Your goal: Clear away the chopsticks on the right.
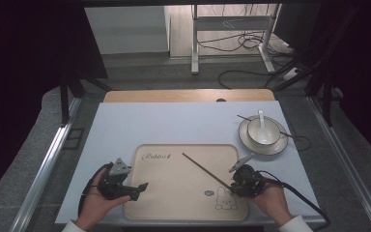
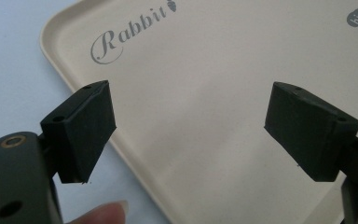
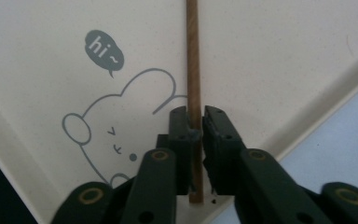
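Right gripper (image 3: 195,125) has its fingers clamped tight on the near end of a chopstick (image 1: 205,168), which slants away across the tray (image 1: 174,193) past the rabbit drawing (image 3: 116,126). Left gripper (image 1: 134,189) hangs over the tray's near-left edge, fingers wide apart, holding nothing. Farther back right on the table (image 1: 174,121): bowl (image 1: 263,131) with spoon (image 1: 261,119) on a plate (image 1: 244,140).
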`<state>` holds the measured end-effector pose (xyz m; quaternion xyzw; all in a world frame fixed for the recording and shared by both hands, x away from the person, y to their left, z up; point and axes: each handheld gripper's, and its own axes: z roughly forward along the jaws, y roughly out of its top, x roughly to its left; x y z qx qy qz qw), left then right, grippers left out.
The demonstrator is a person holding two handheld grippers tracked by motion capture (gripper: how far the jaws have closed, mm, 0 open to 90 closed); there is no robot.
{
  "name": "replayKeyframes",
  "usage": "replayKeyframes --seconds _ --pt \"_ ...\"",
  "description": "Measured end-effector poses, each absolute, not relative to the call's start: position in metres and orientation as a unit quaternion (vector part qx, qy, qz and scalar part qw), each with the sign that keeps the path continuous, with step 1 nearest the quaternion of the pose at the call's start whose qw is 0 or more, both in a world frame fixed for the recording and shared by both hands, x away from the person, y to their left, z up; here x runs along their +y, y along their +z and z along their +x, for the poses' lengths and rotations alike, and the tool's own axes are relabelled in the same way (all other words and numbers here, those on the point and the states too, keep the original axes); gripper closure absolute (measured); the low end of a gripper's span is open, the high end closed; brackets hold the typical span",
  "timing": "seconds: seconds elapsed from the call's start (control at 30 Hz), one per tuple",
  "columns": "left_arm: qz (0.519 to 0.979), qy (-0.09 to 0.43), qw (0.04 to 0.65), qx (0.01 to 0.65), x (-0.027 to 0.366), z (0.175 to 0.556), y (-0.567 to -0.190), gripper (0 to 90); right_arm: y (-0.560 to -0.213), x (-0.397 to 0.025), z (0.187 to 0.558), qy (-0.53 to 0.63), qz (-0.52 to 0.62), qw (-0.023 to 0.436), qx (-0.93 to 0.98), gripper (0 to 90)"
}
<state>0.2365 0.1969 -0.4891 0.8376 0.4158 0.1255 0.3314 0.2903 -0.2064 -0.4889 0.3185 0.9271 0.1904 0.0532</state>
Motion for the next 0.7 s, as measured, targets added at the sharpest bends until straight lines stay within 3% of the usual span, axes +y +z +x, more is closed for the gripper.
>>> replayKeyframes --seconds 0.1,0.27,0.5,0.7 --pt "0.837 0.126 0.332 0.416 0.197 0.237 -0.489 16.2 -0.480 -0.209 0.288 0.219 0.310 0.062 0.923 60.8" --pt "0.838 0.124 0.330 0.417 0.197 0.237 -0.490 16.2 -0.437 -0.235 0.288 0.307 0.309 0.098 0.895 47.6" --pt "0.837 0.123 0.330 0.418 0.197 0.238 -0.491 16.2 -0.398 -0.289 0.304 0.356 0.339 0.132 0.861 44.2" --pt "0.837 0.124 0.329 0.419 0.197 0.238 -0.490 16.2 -0.376 -0.342 0.336 0.315 0.356 0.197 0.857 39.9"
